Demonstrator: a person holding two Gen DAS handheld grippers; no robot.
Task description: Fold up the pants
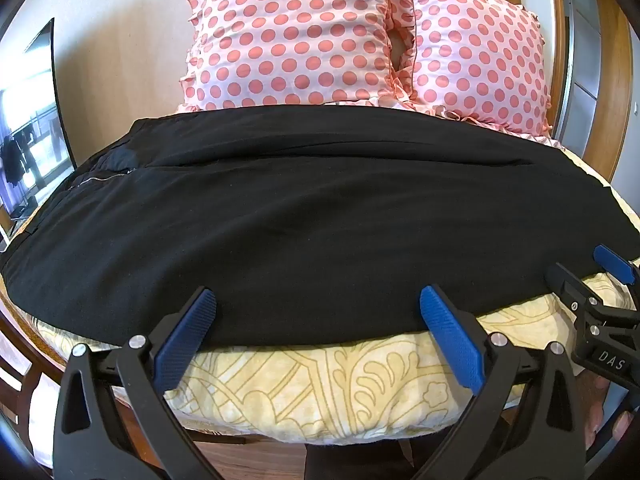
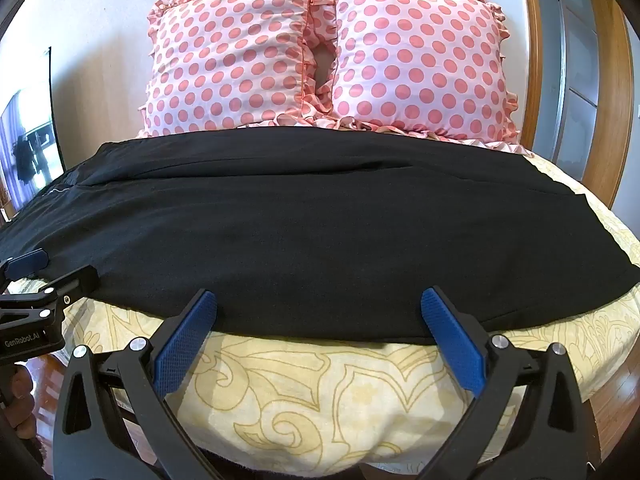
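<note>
Right now the black pants (image 1: 304, 216) lie spread flat across the bed's yellow patterned sheet (image 1: 320, 384), zipper end to the left, just in front of two pink polka-dot pillows (image 2: 320, 52). Both grippers hover at the near edge of the fabric: the left gripper (image 1: 318, 300) and the right gripper (image 2: 319, 300) each stand spread wide, grasping nothing.

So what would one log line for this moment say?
stage: pre-grasp | left gripper: open | right gripper: open | black fabric pants: flat across yellow patterned bedspread, near edge between fingers
</note>
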